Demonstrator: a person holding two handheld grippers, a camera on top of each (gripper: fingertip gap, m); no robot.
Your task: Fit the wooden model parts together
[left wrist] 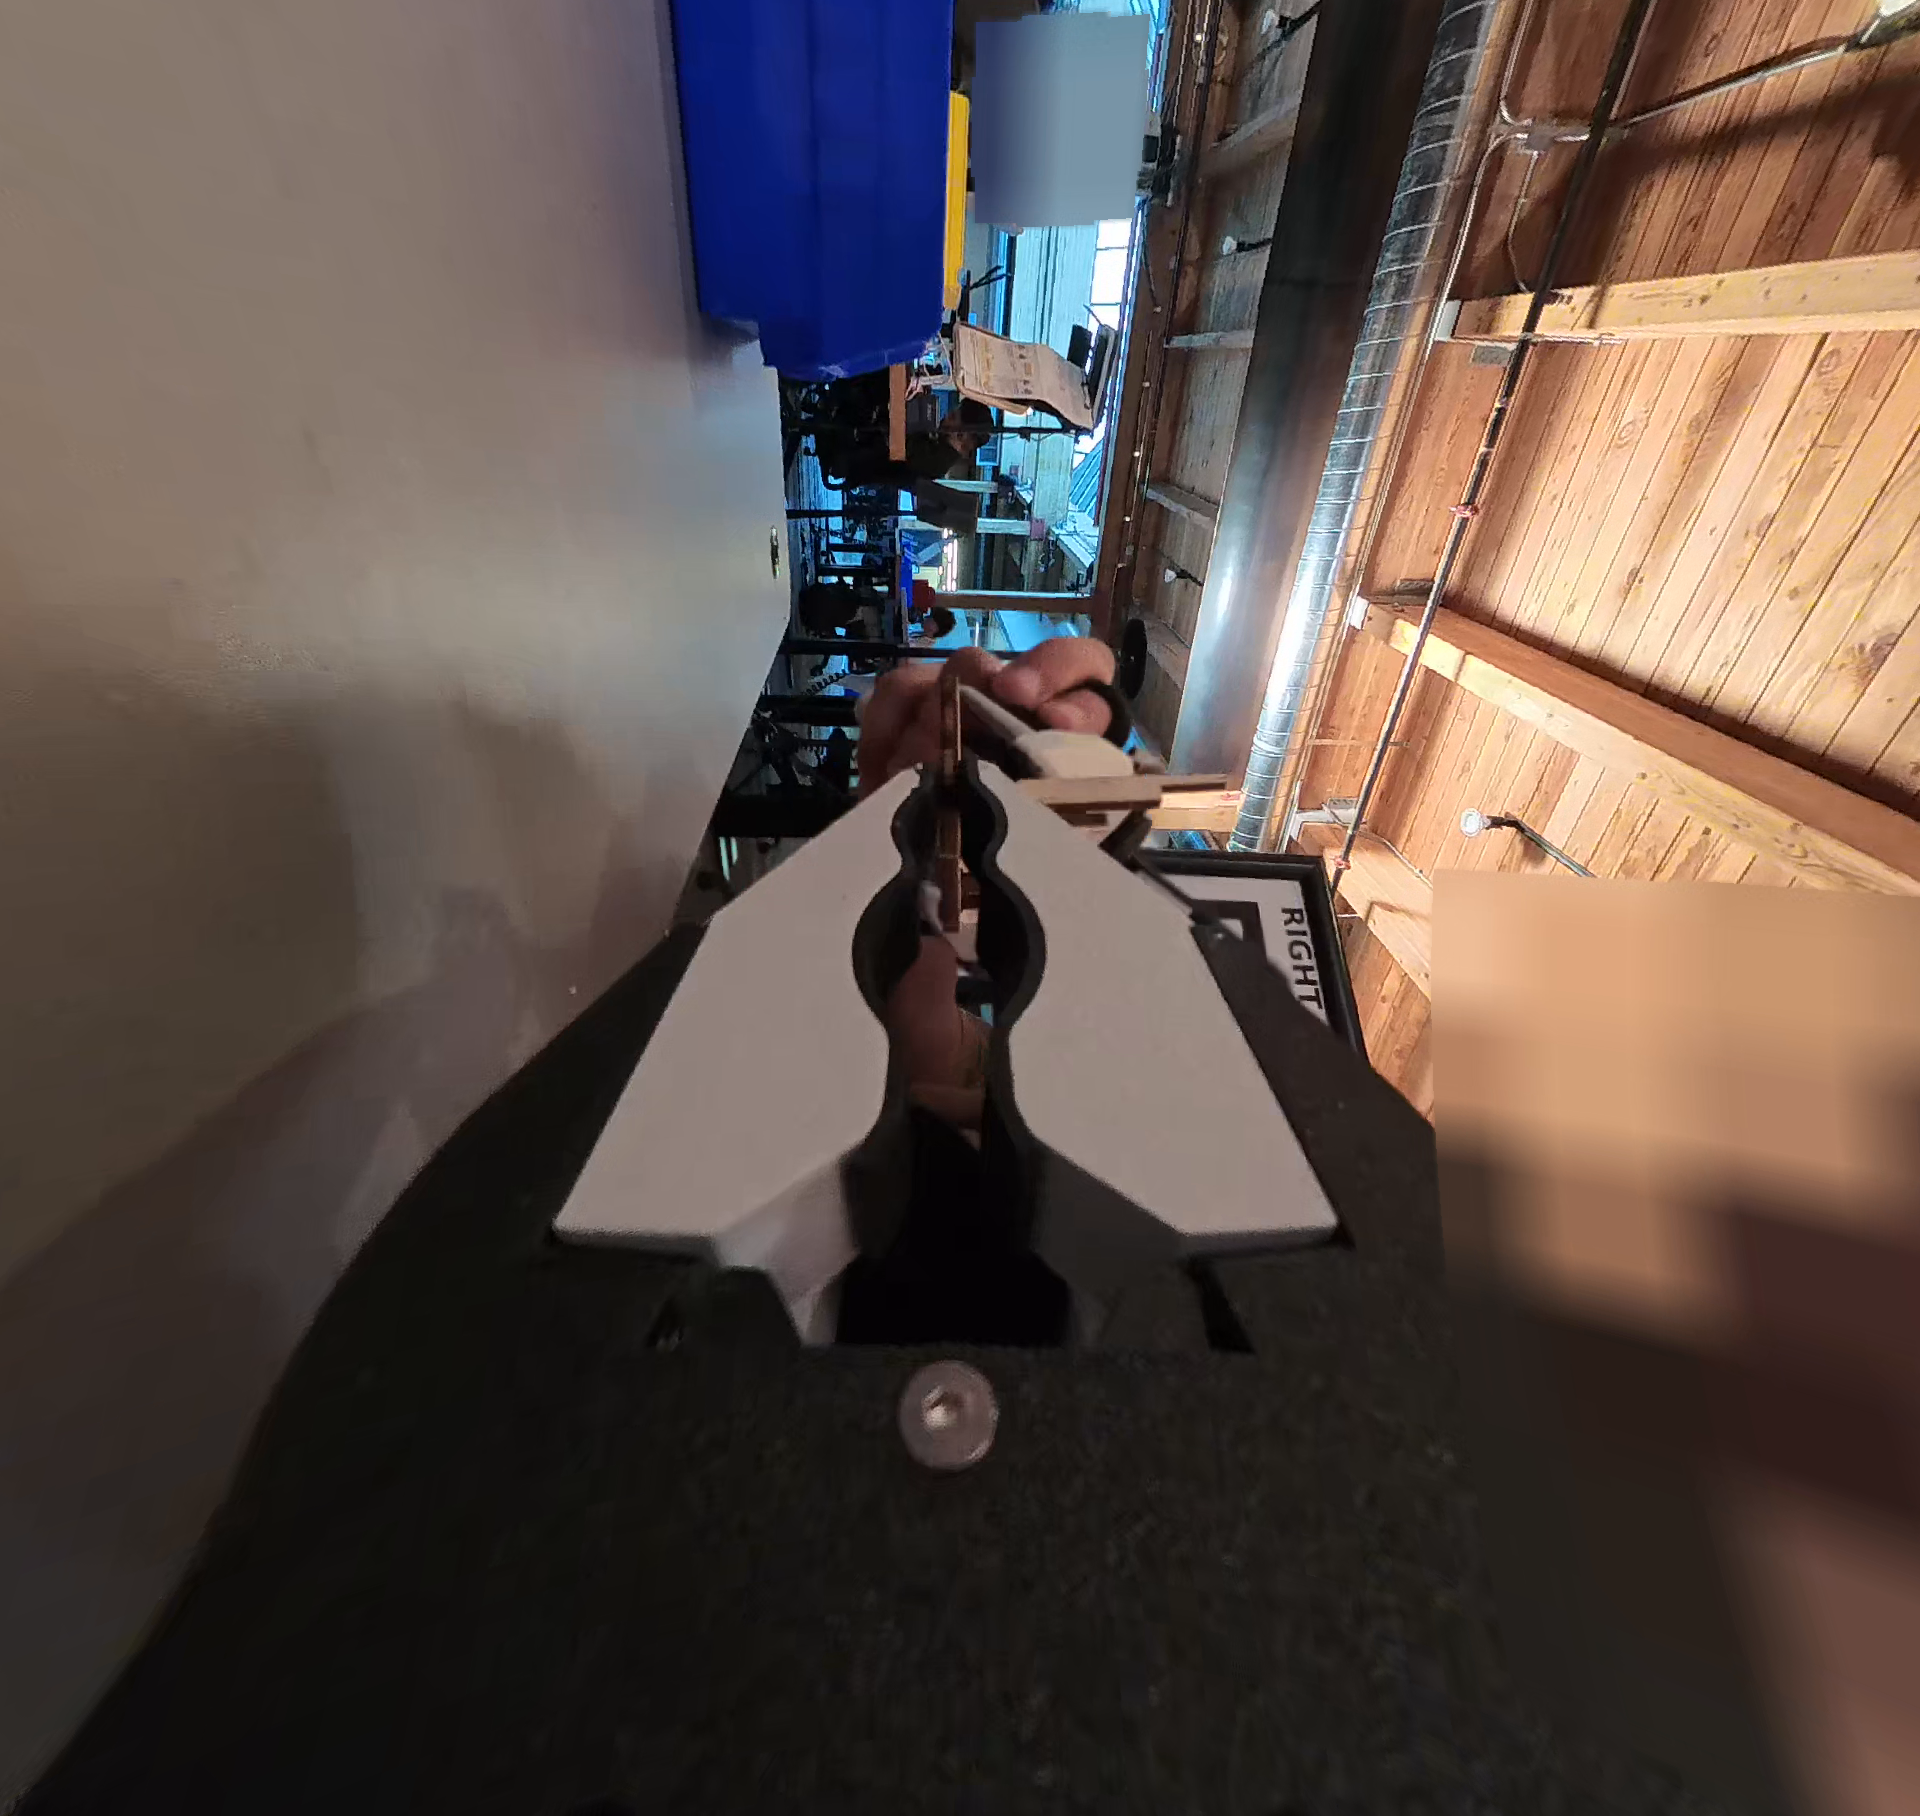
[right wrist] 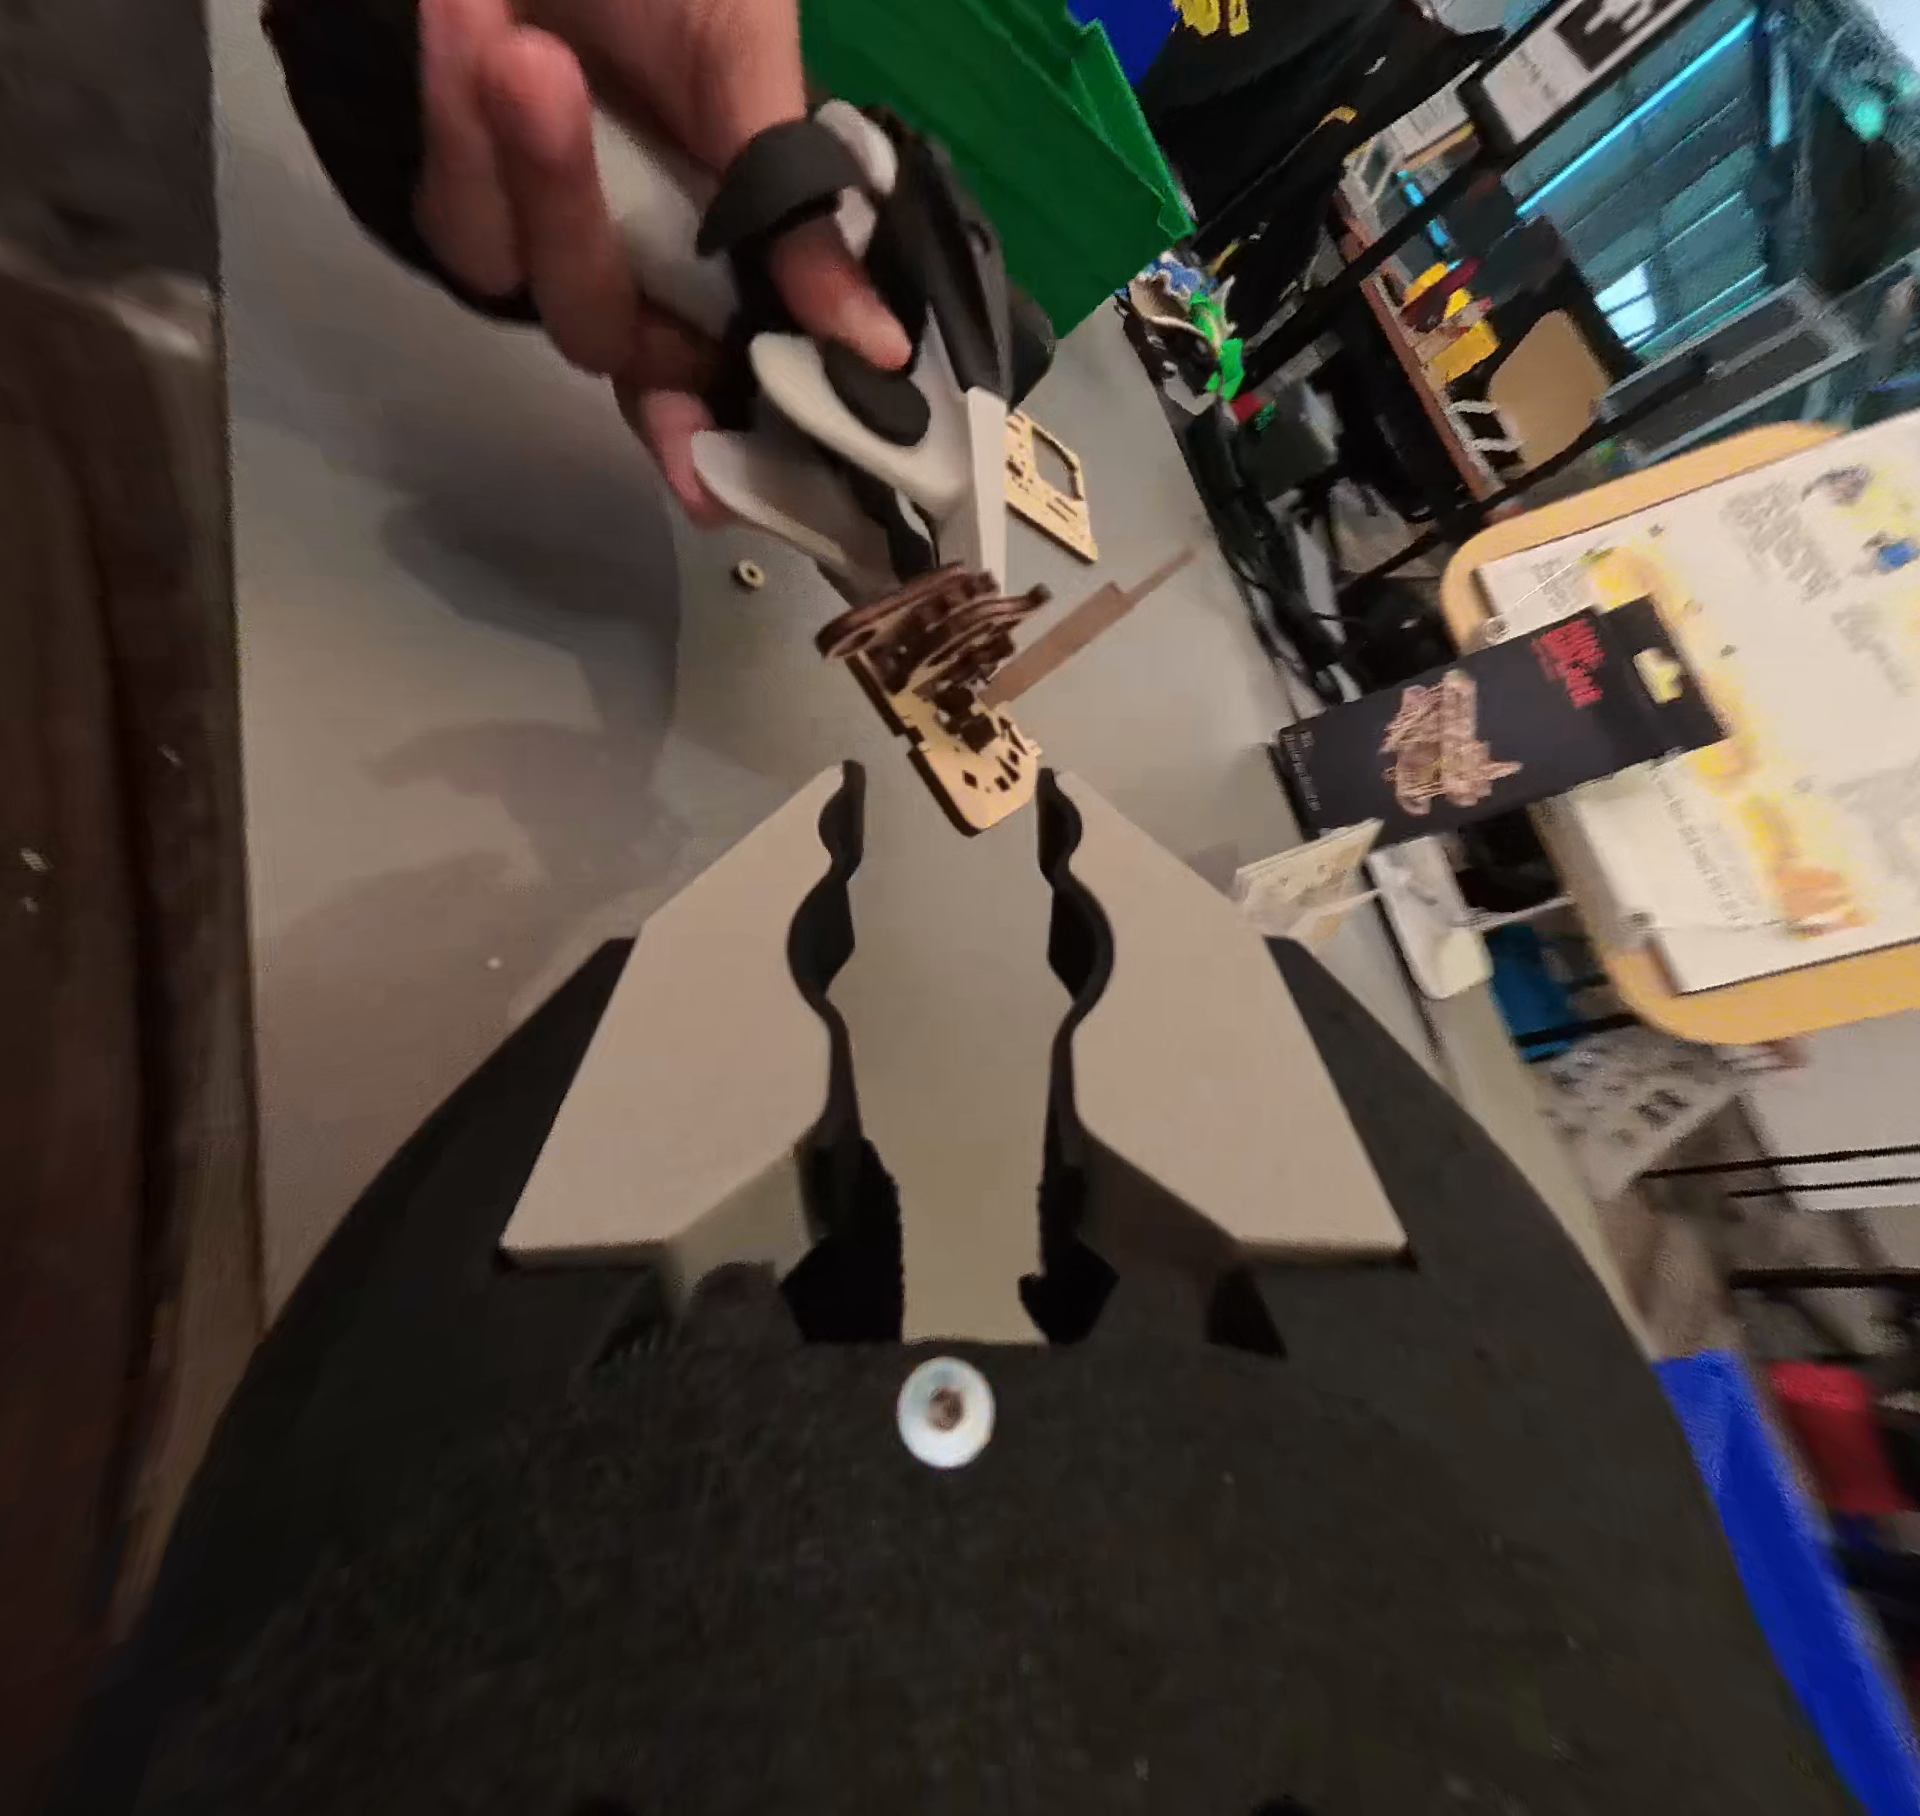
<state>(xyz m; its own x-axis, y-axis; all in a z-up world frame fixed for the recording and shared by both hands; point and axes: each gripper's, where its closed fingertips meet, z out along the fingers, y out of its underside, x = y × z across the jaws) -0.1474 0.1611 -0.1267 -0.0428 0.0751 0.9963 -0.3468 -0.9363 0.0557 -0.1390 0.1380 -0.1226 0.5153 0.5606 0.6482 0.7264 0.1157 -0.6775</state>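
In the left wrist view my left gripper (left wrist: 948, 792) is shut on the wooden model (left wrist: 948, 727), which shows edge-on as a thin strip between the pads. In the right wrist view the same model (right wrist: 935, 686) is a pale laser-cut plate with dark curved ribs on it. The left gripper (right wrist: 914, 571) holds it from above, in a person's hand (right wrist: 623, 156). My right gripper (right wrist: 948, 779) is open and empty. The plate's lower end sits just at the gap between its fingertips. The right gripper's finger (left wrist: 1070, 753) shows beyond the model in the left wrist view.
On the grey table (right wrist: 468, 519) lie a loose wooden sheet (right wrist: 1049, 488), a thin wooden strip (right wrist: 1101, 623) and a small ring (right wrist: 746, 574). A black kit box (right wrist: 1496, 727) lies on an instruction sheet (right wrist: 1766, 623) at the right. A green bin (right wrist: 987, 104) and a blue bin (left wrist: 821, 125) stand farther off.
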